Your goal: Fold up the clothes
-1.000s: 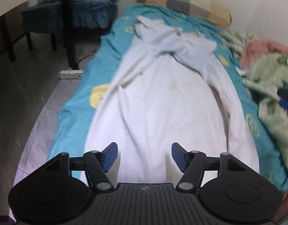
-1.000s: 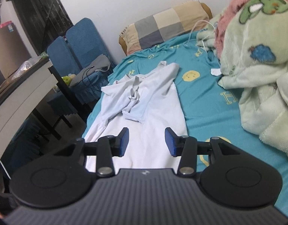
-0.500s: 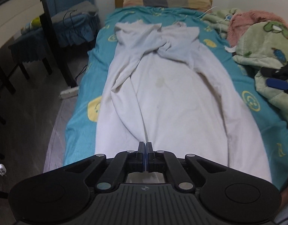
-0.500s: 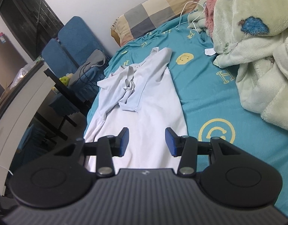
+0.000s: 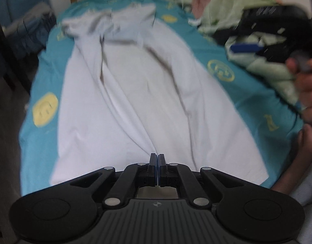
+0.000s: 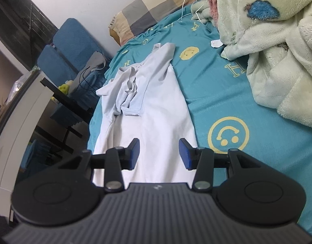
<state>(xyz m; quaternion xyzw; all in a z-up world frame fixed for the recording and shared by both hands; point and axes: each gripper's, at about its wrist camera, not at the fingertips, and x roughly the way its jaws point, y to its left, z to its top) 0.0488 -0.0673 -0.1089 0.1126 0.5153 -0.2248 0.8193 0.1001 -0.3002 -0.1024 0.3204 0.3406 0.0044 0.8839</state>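
Note:
A white T-shirt [image 5: 147, 93] lies lengthwise on the teal bed sheet [image 5: 44, 77], sleeves folded in at the far end. My left gripper [image 5: 157, 158] is shut on the shirt's near hem, and folds of cloth radiate from the pinch. In the right wrist view the same shirt [image 6: 156, 109] lies ahead. My right gripper [image 6: 159, 152] is open and empty above the shirt's near right part. It also shows blurred in the left wrist view [image 5: 263, 38] at the right, held by a hand.
A plaid pillow [image 6: 154, 8] lies at the head of the bed. Fleece blankets [image 6: 278, 46] are piled along the right side. Blue chairs [image 6: 72, 46] and a desk [image 6: 19, 109] stand left of the bed. A white cable [image 6: 188, 2] lies near the pillow.
My left gripper closed on the shirt's near hem and now pulls it, bunching the cloth into folds. My right gripper has come lower and nearer over the shirt, still open.

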